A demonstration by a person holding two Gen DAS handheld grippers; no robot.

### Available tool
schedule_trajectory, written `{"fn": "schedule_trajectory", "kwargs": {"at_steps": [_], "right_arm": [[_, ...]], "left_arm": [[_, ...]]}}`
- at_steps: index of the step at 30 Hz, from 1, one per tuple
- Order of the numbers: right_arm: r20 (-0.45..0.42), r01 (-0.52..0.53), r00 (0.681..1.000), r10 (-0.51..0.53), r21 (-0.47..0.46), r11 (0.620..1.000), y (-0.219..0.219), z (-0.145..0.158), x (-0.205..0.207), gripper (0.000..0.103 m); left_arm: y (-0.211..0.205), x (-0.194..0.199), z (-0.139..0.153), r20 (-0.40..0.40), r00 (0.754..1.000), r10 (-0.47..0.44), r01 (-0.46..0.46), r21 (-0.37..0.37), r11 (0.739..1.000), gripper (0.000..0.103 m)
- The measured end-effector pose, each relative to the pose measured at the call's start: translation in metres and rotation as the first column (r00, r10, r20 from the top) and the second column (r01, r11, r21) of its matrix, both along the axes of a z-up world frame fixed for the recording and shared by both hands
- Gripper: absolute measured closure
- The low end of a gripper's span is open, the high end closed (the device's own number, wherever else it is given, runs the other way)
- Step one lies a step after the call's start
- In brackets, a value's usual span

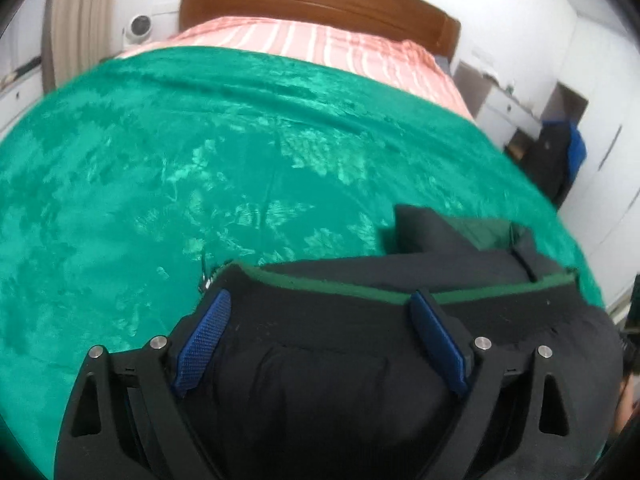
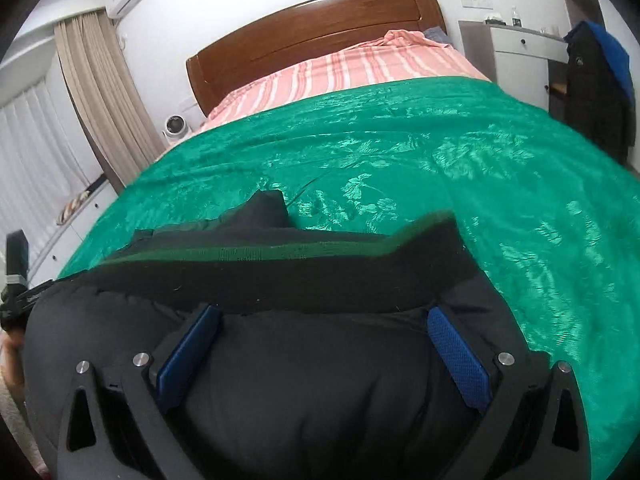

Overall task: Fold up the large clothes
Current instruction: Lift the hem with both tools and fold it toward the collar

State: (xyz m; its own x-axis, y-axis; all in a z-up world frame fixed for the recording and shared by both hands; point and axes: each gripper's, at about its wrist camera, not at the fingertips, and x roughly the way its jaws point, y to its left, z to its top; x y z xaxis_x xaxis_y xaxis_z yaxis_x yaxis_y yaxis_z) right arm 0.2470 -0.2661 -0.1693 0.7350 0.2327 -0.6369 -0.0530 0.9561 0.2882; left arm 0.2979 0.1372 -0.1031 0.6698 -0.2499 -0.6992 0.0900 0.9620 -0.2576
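Across the near edge of the green velvety bedspread (image 1: 160,152) lies a bulky black jacket with green trim (image 2: 304,380), under the left gripper (image 1: 320,300) and right gripper (image 2: 324,314), both spread apart.

no text, label, brand, number or sign can be read in either view; a small pale mark sits on the dark jacket (image 2: 592,80) hanging at the upper right of the right wrist view, too small and blurred to make out, and the bottle (image 2: 516,16) on the white cabinet (image 2: 520,46) near the top right shows a label band that cannot be read
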Motion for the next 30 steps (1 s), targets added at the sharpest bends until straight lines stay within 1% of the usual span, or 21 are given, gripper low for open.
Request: {"fn": "schedule_trajectory", "kwargs": {"at_steps": [3, 9, 15, 21, 23, 25, 26, 27, 28, 29, 30], "right_arm": [[-0.001, -0.001, 1.0, 0.001, 0.039, 0.999, -0.002, -0.01, 0.003, 0.001], [0.005, 0.002, 1.0, -0.002, 0.06, 0.998, -0.006, -0.01, 0.0, 0.001], [0.006, 0.003, 1.0, -0.003, 0.075, 0.997, -0.007, -0.009, -0.001, 0.001], [0.001, 0.003, 1.0, -0.003, 0.08, 0.997, -0.009, -0.01, 0.001, 0.0], [-0.002, 0.004, 1.0, -0.004, 0.073, 0.997, -0.008, -0.01, 0.001, 0.0], [-0.009, 0.006, 1.0, -0.005, 0.067, 0.998, -0.008, -0.01, 0.002, 0.0], [-0.011, 0.006, 1.0, -0.006, 0.065, 0.998, -0.008, -0.011, 0.002, 0.0], [-0.013, 0.007, 1.0, -0.007, 0.063, 0.998, -0.008, -0.011, 0.003, 0.0], [-0.014, 0.009, 1.0, -0.008, 0.063, 0.998, -0.008, -0.011, 0.003, 0.0], [-0.015, 0.009, 1.0, -0.009, 0.062, 0.998, -0.008, -0.011, 0.003, 0.0], [-0.015, 0.01, 1.0, -0.009, 0.062, 0.998, -0.008, -0.011, 0.003, 0.0]], "left_arm": [[-0.001, 0.002, -0.009, 0.017, 1.0, -0.005, 0.005, 0.009, 1.0, 0.011], [-0.004, 0.008, -0.02, 0.019, 1.0, 0.002, -0.002, 0.009, 1.0, 0.011], [0.0, 0.013, -0.028, 0.015, 1.0, 0.0, 0.001, -0.022, 1.0, 0.011], [-0.003, 0.013, -0.029, 0.005, 1.0, -0.001, 0.001, -0.012, 1.0, 0.011], [-0.004, 0.015, -0.027, -0.012, 1.0, -0.007, 0.007, -0.005, 1.0, 0.011], [-0.008, 0.016, -0.016, -0.052, 0.998, -0.025, 0.027, 0.034, 0.999, 0.014], [-0.012, 0.011, -0.003, -0.067, 0.997, -0.035, 0.04, 0.083, 0.996, 0.016], [-0.014, 0.006, 0.008, -0.059, 0.998, -0.037, 0.043, 0.099, 0.994, 0.018], [-0.015, -0.005, 0.026, -0.027, 0.998, -0.051, 0.053, 0.088, 0.995, 0.018], [-0.019, -0.019, 0.047, 0.017, 0.996, -0.089, 0.088, 0.045, 0.995, 0.017], [-0.026, -0.03, 0.062, 0.049, 0.99, -0.13, 0.129, 0.01, 0.992, 0.012]]}}
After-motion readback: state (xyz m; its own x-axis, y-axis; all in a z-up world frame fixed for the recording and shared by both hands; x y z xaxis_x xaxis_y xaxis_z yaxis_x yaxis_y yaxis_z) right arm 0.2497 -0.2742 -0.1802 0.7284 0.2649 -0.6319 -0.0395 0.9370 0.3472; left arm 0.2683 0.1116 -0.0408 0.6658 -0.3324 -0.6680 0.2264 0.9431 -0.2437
